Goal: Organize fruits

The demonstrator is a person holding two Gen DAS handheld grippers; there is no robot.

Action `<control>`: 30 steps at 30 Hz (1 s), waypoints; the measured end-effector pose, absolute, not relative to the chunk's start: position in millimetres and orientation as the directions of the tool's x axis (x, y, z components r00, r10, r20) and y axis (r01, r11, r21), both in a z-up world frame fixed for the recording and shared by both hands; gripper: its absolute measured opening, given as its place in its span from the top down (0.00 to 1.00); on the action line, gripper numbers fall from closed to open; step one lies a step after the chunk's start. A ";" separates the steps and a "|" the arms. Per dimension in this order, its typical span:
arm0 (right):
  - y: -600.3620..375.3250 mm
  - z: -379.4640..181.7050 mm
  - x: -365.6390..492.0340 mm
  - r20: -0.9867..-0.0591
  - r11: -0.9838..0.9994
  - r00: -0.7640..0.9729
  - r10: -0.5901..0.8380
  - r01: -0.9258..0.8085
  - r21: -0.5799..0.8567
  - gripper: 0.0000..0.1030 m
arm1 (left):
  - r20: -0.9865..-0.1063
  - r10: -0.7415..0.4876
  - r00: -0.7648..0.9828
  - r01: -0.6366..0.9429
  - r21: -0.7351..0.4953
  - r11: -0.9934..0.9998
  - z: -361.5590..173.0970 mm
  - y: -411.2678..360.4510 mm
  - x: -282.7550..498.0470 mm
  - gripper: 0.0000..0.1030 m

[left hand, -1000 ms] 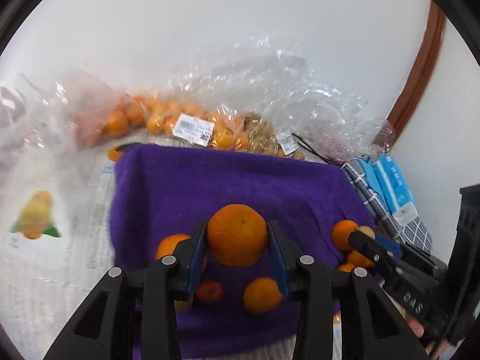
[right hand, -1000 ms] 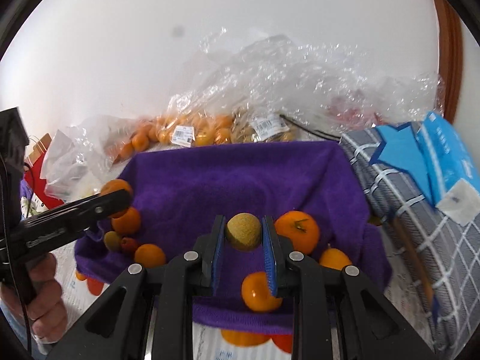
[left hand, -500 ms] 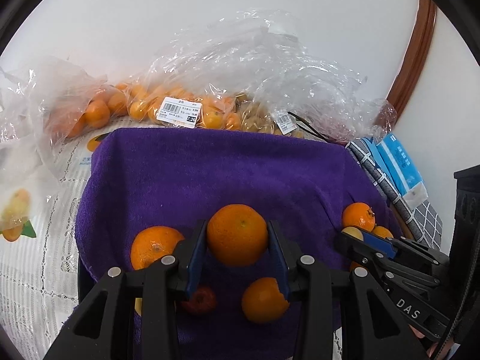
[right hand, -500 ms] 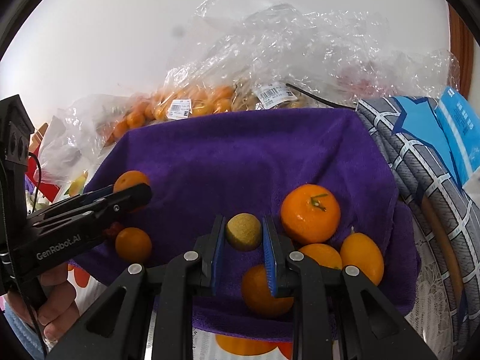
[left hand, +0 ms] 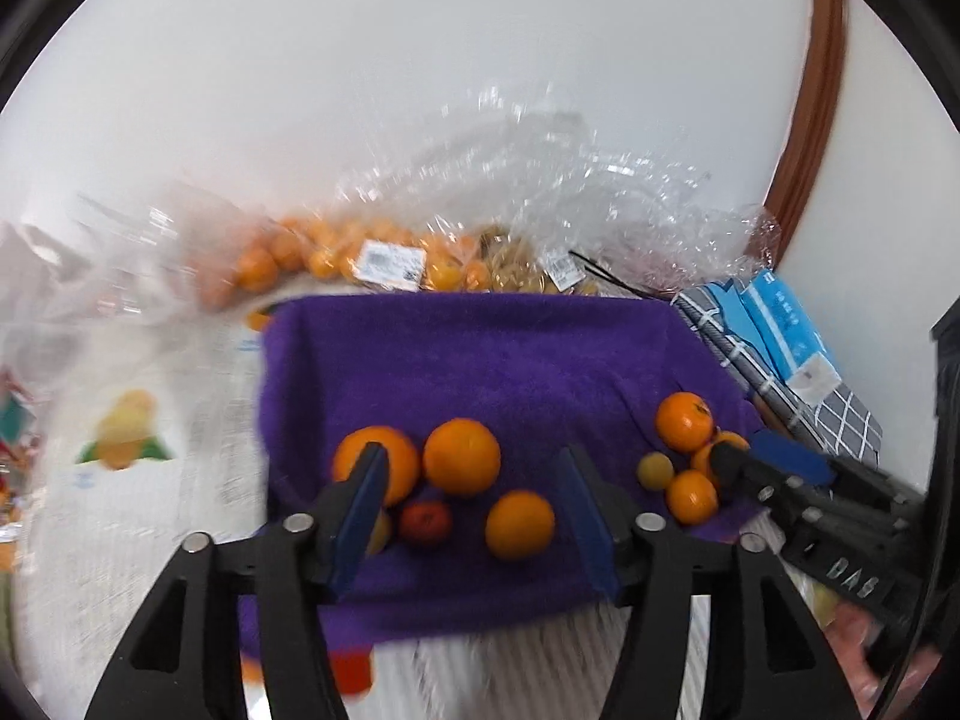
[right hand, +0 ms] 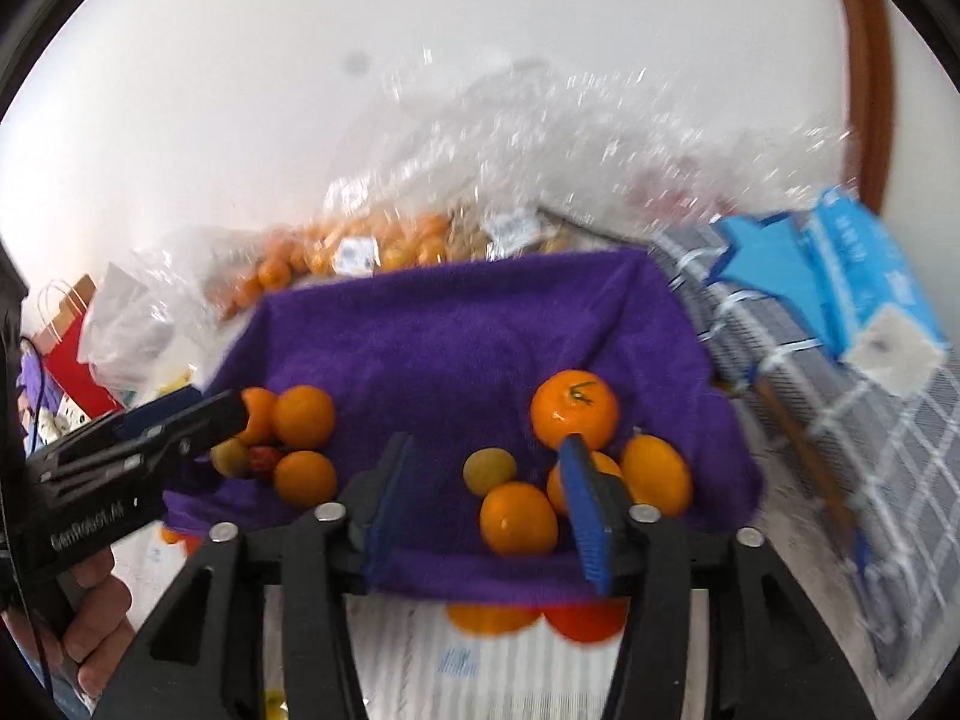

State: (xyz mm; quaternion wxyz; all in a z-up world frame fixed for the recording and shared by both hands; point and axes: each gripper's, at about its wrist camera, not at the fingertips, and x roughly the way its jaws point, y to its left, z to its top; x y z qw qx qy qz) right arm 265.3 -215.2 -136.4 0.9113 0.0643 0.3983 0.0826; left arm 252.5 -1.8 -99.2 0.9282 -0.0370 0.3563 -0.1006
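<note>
A purple towel (left hand: 492, 360) (right hand: 456, 348) holds two groups of fruit. My left gripper (left hand: 468, 480) is open and empty. An orange (left hand: 461, 456) lies on the towel just beyond its jaws, beside another orange (left hand: 384, 462), a small red fruit (left hand: 425, 522) and a smaller orange (left hand: 519, 525). My right gripper (right hand: 486, 480) is open and empty. A small yellow-green fruit (right hand: 489, 471) lies between its jaws on the towel, next to a stemmed orange (right hand: 574, 409) and several smaller oranges (right hand: 517, 517). Each gripper shows at the edge of the other's view.
Clear plastic bags of oranges (left hand: 336, 252) and brown fruit (left hand: 516, 267) lie behind the towel against the white wall. A grey checked cloth (right hand: 840, 396) with a blue pack (right hand: 864, 300) is at the right. A printed white tablecloth (left hand: 120, 480) lies to the left.
Both grippers opened and let go: the orange left the left jaws, the yellow-green fruit left the right jaws. Both now rest on the towel, and both grippers pulled back.
</note>
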 end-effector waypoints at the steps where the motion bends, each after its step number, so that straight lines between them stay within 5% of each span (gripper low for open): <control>1: -215.1 -127.7 254.6 -0.708 0.980 0.680 0.190 -0.094 0.173 0.43 | -0.647 -0.203 0.735 0.154 -0.133 0.979 -92.8 -0.6 239.4 0.38; 6: -210.0 -95.4 197.5 -0.700 0.990 0.701 0.140 -0.078 0.119 0.32 | -0.631 -0.171 0.757 0.106 -0.139 0.985 -70.4 10.0 186.4 0.27; 11: -210.3 -80.7 150.9 -0.718 0.998 0.692 0.068 -0.044 0.052 0.32 | -0.604 -0.118 0.788 0.074 -0.098 0.992 -54.5 12.9 137.0 0.16; 14: -215.0 -71.2 122.5 -0.694 0.999 0.719 0.042 -0.024 0.036 0.19 | -0.590 -0.098 0.801 0.069 -0.072 0.995 -50.3 9.8 116.1 0.09; 18: -217.6 -59.6 95.5 -0.662 0.999 0.749 0.032 -0.010 0.037 0.10 | -0.585 -0.074 0.808 0.064 -0.037 0.997 -49.0 6.4 93.7 0.07; 30: -216.9 -54.7 59.8 -0.653 0.998 0.757 0.013 0.028 0.052 0.09 | -0.587 -0.082 0.806 0.073 -0.039 0.997 -48.2 15.2 60.1 0.07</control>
